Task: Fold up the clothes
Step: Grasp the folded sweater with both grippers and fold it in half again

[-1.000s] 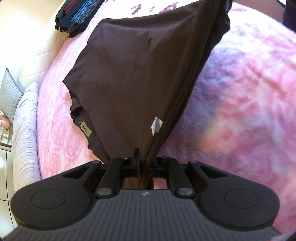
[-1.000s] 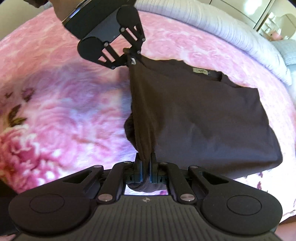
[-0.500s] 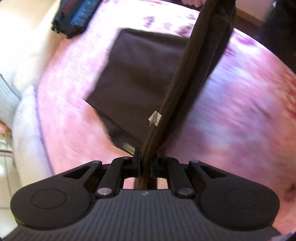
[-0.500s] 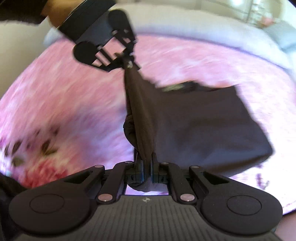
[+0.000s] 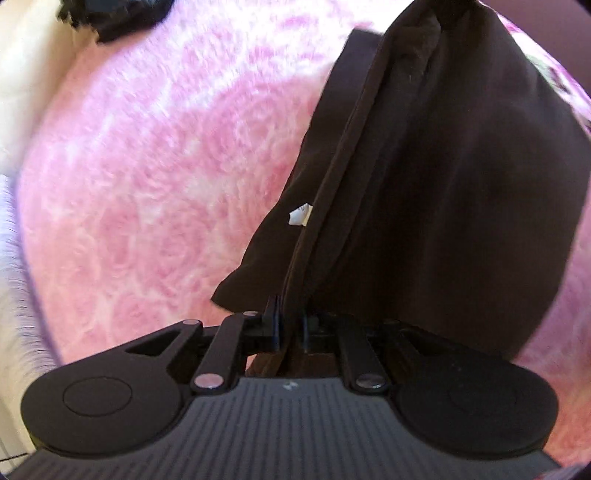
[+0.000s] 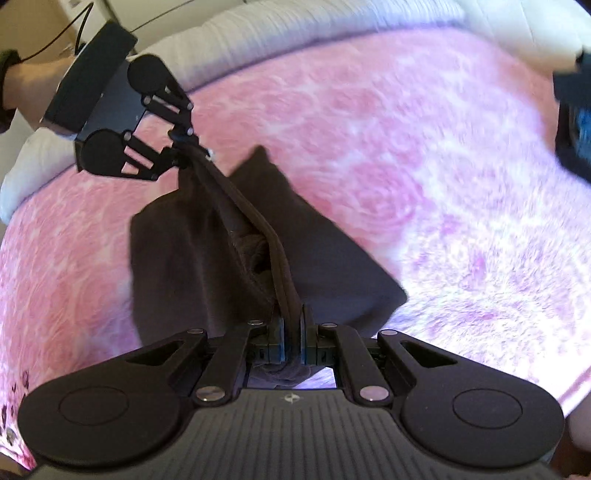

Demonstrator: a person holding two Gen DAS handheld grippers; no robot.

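A dark brown garment (image 5: pixel 424 184) hangs folded over a taut hem stretched between both grippers, and its lower part drapes onto the pink bedspread (image 5: pixel 155 177). A small white tag (image 5: pixel 300 216) shows beside the hem. My left gripper (image 5: pixel 290 317) is shut on one end of that hem. In the right wrist view the left gripper (image 6: pixel 184 147) is at the upper left, held by a person's hand (image 6: pixel 22 85). My right gripper (image 6: pixel 291 325) is shut on the other end, with the garment (image 6: pixel 207 258) sagging on both sides of the hem.
The pink floral bedspread (image 6: pixel 406 147) fills both views. A stack of dark and blue folded clothes (image 5: pixel 110 14) lies at the bed's far corner and shows again as folded clothes (image 6: pixel 576 122) at the right edge. A pale ribbed bolster (image 6: pixel 277 33) borders the bed.
Both grippers have swept the garment sideways across the bed, still gripping its hem. The flat spread panel has gathered into a hanging fold. The right gripper has rolled, and the clothes stack has come into its view.
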